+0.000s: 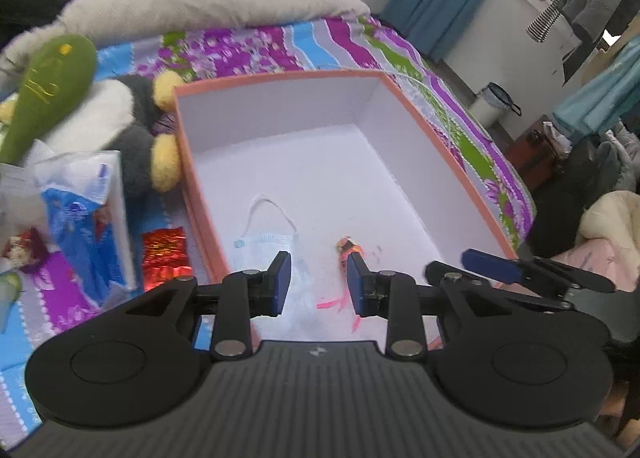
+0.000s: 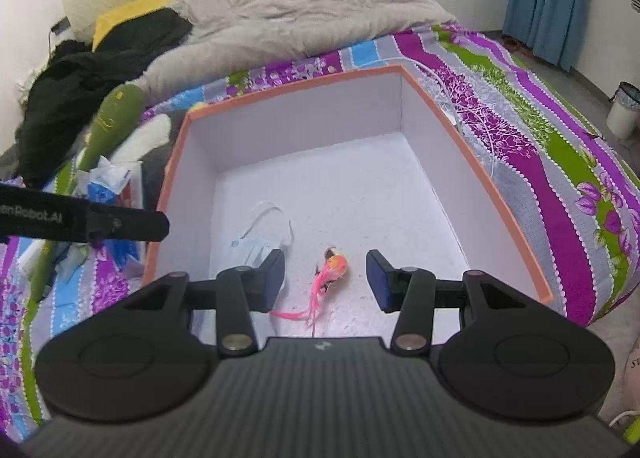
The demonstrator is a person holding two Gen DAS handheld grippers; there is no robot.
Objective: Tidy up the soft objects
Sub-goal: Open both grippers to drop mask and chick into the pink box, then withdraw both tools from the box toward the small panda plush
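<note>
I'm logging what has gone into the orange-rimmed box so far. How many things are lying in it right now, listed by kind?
Face mask, pale blue with white ear loops: 1
Pink and orange feathered toy bird: 1
Total in the box: 2
The plush toys, tissue pack and red foil packet lie outside it on the bedspread.

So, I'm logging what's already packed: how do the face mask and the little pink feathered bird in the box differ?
The face mask is pale blue and lies flat, with a white ear loop curling out; the bird is bright pink and orange, lumpy, with long tail feathers trailing. The mask lies nearer the box's left wall, the bird nearer the middle. Both rest loose on the white floor, neither gripped.
</note>
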